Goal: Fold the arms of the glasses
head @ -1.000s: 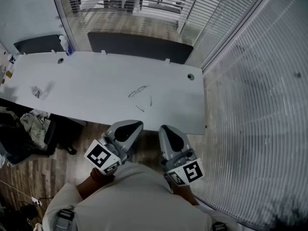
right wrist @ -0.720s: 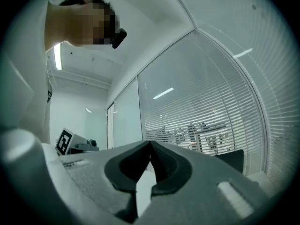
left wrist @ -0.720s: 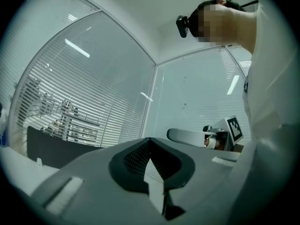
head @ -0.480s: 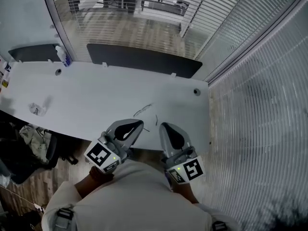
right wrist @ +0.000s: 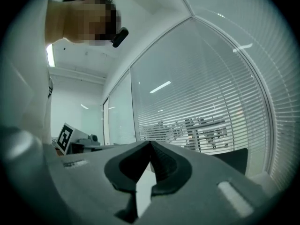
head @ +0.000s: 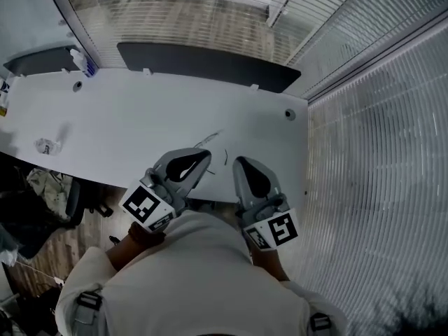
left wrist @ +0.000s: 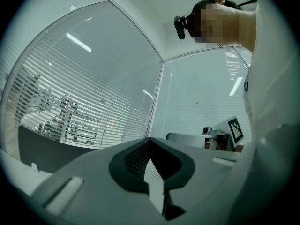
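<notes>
A thin wire-framed pair of glasses point(head: 209, 141) lies with its arms spread on the white table point(head: 126, 124), toward the near right. One arm point(head: 226, 157) shows between my two grippers. In the head view my left gripper point(head: 205, 157) is over the table's near edge, its tip just short of the glasses and hiding part of them. My right gripper point(head: 240, 162) is beside it, to the right of the glasses. Both are shut with nothing in them. The left gripper view point(left wrist: 150, 140) and right gripper view point(right wrist: 150, 143) show closed jaws against glass walls; the glasses are not in them.
A dark panel point(head: 203, 63) runs along the table's far edge, with a spray bottle point(head: 82, 61) at the far left. A crumpled wrapper point(head: 46, 146) lies at the left. A cable grommet point(head: 290, 115) sits near the right corner. Blinds and glass walls stand behind and right.
Both grippers have come forward from short of the table to over its near edge, close to the glasses. Both stayed shut.
</notes>
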Available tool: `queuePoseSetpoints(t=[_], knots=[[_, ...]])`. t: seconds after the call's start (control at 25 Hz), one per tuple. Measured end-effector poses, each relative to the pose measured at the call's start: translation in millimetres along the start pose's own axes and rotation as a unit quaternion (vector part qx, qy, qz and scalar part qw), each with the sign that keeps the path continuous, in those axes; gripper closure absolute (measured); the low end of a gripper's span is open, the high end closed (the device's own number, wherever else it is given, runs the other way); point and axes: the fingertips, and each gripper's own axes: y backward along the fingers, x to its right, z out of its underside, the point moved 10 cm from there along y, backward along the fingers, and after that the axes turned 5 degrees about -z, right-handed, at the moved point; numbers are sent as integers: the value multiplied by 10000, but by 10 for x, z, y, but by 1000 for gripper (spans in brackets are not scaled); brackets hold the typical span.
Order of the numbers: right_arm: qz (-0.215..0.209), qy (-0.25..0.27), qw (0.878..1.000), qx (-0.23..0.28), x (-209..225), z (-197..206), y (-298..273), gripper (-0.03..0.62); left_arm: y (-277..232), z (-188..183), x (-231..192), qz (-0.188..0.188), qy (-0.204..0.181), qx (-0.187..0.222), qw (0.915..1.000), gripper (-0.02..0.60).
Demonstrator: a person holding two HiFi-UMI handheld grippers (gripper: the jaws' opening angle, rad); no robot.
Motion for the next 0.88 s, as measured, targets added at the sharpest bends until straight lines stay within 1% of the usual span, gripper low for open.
queuePoseSetpoints(t=[0.2, 0.32, 0.44, 0.64, 0.88], knots=[[17, -178, 9993, -329, 44, 159, 6, 595, -22, 188, -23, -18, 271, -351, 9990, 578], [36, -302, 9986, -444, 60, 260, 58, 594, -9, 316, -7, -46, 331, -562, 9979, 578], [57, -382, 9980, -494, 88, 333, 96, 594, -14, 401, -21, -86, 371, -650, 9972, 578], [22, -428, 9975, -562, 104, 372, 107, 594, -36, 430, -13, -92, 374, -675, 9970, 578], [-21, -372, 9972, -651, 115, 435, 22, 594, -69, 478, -101, -166, 139, -831, 9963, 578]])
